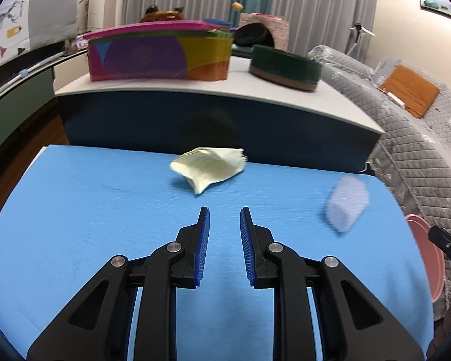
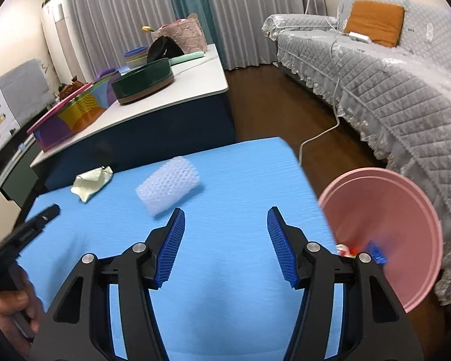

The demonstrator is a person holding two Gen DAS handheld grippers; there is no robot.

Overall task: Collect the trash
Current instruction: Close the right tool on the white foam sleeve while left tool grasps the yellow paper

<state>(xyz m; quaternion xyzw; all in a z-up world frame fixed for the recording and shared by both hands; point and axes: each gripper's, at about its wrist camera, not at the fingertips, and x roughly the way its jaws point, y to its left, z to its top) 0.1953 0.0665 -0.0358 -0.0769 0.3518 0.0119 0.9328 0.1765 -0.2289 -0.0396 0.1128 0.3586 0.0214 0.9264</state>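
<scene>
A crumpled pale yellow paper (image 1: 209,168) lies on the blue table (image 1: 90,210) just ahead of my open, empty left gripper (image 1: 224,213); it also shows in the right wrist view (image 2: 91,182). A roll of white bubble wrap (image 1: 347,207) lies to its right, and just ahead-left of my open, empty right gripper (image 2: 225,213) in the right wrist view (image 2: 168,185). A pink bin (image 2: 385,234) stands beside the table's right edge with some red, white and blue trash (image 2: 362,251) inside.
A white-topped cabinet (image 1: 255,96) behind the table holds a colourful box (image 1: 159,54) and a dark green round tin (image 1: 285,66). A grey quilted sofa (image 2: 391,96) with an orange cushion (image 2: 372,25) runs along the right. A white cable (image 2: 318,135) lies on the wood floor.
</scene>
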